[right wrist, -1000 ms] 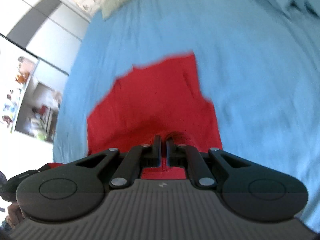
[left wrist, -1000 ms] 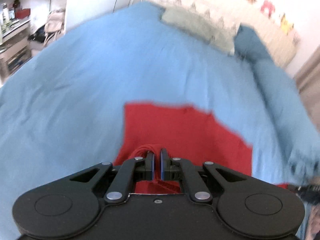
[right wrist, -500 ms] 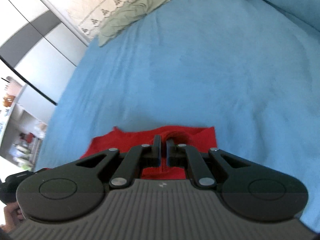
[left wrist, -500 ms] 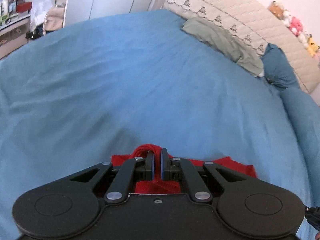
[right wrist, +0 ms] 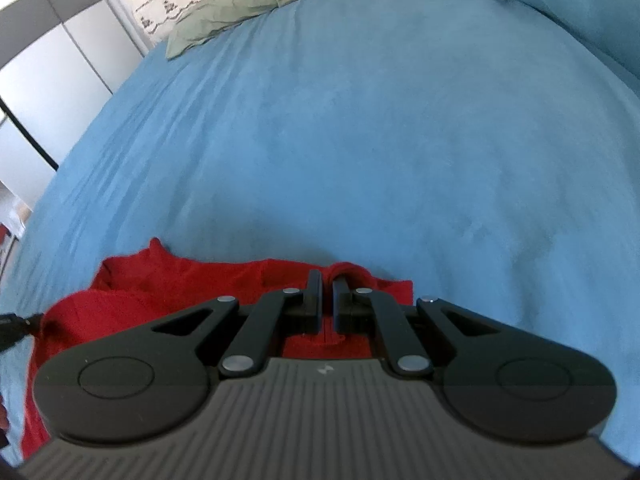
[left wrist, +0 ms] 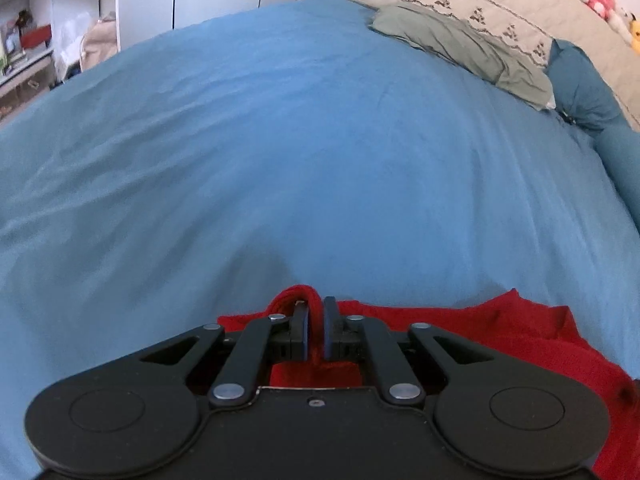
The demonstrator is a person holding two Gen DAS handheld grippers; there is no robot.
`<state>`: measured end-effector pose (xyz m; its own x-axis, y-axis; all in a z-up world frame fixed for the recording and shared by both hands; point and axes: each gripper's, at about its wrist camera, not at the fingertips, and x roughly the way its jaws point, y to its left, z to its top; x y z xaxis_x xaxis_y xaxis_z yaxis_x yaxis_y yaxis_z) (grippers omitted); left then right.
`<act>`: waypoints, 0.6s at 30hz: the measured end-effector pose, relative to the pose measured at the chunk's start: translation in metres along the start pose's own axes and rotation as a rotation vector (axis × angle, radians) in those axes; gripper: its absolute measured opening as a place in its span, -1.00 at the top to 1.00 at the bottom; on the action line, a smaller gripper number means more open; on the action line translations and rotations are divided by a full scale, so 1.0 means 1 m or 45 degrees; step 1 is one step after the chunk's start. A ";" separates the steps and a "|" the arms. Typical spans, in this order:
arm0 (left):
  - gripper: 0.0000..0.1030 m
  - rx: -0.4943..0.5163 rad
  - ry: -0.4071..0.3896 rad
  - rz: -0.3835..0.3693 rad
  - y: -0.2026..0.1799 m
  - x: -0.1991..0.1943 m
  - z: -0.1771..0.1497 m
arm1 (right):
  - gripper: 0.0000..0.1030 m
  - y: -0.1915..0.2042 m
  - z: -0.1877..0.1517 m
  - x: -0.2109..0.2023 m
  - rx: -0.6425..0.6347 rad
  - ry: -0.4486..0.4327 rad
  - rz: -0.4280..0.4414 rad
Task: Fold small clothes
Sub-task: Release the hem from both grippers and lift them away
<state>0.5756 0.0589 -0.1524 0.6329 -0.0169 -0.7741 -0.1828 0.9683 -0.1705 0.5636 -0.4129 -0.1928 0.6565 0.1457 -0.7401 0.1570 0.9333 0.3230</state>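
Left wrist view shows the left gripper (left wrist: 315, 328) clamped on a bunched edge of a red garment (left wrist: 520, 332), which lies near the close edge of the blue bed cover (left wrist: 320, 152). The right wrist view shows the right gripper (right wrist: 327, 300) pinching another part of the same edge of this garment (right wrist: 168, 280), so both tongs are closed on cloth. I judge that the fold is only in progress: the cloth looks doubled and rumpled under the grippers, not yet laid flat, and smoothing and further folds remain. The long axis of the garment seems to run across both views, from one gripper to the other; which end is the top I cannot tell.
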 end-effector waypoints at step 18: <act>-0.88 0.385 0.115 -0.008 -0.035 -0.040 -0.104 | -1.00 0.054 -0.069 -0.044 -0.286 -0.014 0.007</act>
<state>0.4787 -0.0003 -0.1784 0.5616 -0.0320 -0.8268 0.0616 0.9981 0.0032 0.4927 -0.3463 -0.1838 0.6652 0.1487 -0.7317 -0.0140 0.9823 0.1869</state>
